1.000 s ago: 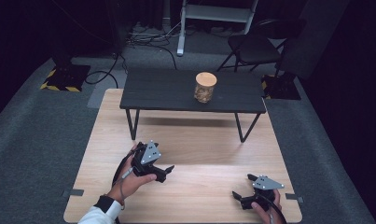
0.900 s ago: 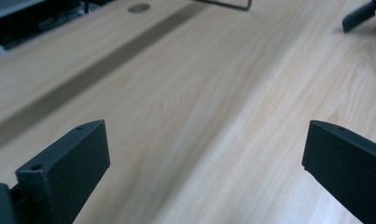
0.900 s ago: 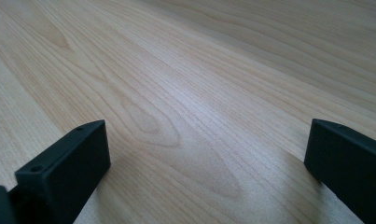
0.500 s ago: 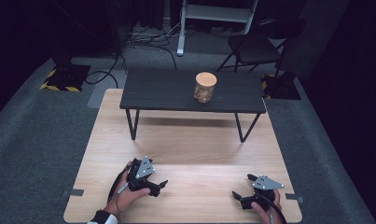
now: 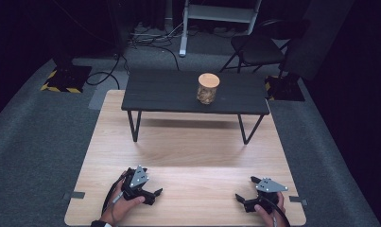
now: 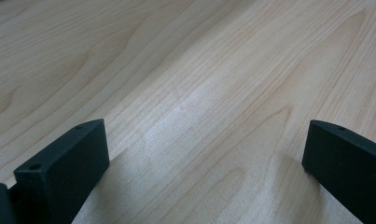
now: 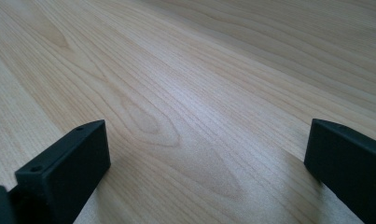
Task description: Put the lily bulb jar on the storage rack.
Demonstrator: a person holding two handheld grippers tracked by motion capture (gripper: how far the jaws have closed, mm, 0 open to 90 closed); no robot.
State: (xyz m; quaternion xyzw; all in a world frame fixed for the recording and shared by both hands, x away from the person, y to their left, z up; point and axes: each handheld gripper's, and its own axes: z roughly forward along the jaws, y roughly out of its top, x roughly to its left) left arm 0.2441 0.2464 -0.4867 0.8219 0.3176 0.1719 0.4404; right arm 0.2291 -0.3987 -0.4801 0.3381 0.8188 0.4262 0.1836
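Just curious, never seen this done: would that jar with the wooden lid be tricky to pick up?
The jar looks like clear glass, so probably smooth, slippery and breakable. It stands upright on the dark bench; it would likely roll if tipped.

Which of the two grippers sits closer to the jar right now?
The left gripper. It rests further up the wooden board, toward the jar on the black table; the right gripper lies at the near edge.

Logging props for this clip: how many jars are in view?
1. The cork-lidded jar stands on the small black table, right of its middle, far from both open tools. Nothing suggests another hidden one.
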